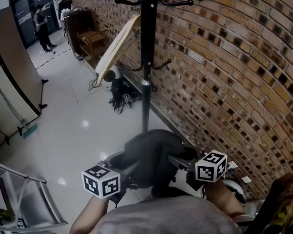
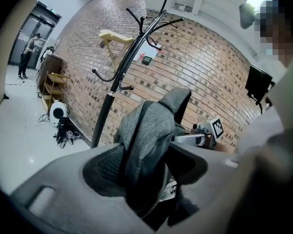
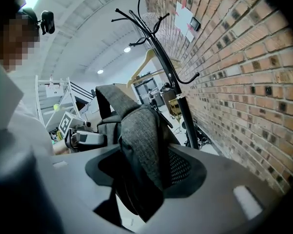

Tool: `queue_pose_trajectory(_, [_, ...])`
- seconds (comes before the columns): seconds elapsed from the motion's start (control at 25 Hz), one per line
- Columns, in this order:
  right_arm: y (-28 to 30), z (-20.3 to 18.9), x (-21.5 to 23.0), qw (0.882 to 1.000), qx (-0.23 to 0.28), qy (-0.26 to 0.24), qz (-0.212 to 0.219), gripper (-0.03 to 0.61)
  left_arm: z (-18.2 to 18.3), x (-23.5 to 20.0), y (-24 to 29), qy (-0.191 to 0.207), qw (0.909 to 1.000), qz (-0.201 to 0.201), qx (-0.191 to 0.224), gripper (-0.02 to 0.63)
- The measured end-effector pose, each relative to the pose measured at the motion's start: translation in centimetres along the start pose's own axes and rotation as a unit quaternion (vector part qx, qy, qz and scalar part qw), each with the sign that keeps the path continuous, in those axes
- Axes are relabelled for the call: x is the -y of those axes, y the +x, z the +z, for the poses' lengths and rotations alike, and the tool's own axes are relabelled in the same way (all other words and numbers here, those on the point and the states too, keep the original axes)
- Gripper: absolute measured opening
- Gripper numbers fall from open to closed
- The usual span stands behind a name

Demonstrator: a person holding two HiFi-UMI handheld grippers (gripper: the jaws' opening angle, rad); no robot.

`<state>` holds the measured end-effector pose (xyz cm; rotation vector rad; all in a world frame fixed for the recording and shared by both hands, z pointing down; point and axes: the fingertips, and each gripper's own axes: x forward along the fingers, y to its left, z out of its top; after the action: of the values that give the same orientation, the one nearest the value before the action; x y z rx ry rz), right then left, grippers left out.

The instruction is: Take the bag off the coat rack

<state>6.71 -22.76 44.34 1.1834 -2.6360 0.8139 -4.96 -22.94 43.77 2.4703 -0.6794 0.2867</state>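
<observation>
1. We hold the grey bag (image 1: 149, 155) low before the coat rack (image 1: 147, 57), clear of its hooks.
2. Our left gripper (image 2: 144, 167) and right gripper (image 3: 146, 172) each pinch its fabric.
3. In the head view, the bag hides both sets of jaws and the rack's base.

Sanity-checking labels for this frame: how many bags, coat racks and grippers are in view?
Grey bag: 1
Coat rack: 1
Grippers: 2, the left gripper and the right gripper, both shut on the bag
Total: 4
</observation>
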Motion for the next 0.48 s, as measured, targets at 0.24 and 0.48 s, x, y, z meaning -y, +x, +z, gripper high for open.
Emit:
queue_pose_trajectory(0.24, [-2.1,-1.1,-2.5,1.000,-0.004,-0.006,0.017,0.222,-1.2,3.0,-2.2,0.003,0.9999,0.012,0.006,0.254])
queue_pose_trajectory(0.48, [-4.5,-2.0,-3.9,0.999,0.002,-0.011,0.031,0.222,-2.2,5.9,-3.2,0.012,0.9996,0.026,0.007,0.251])
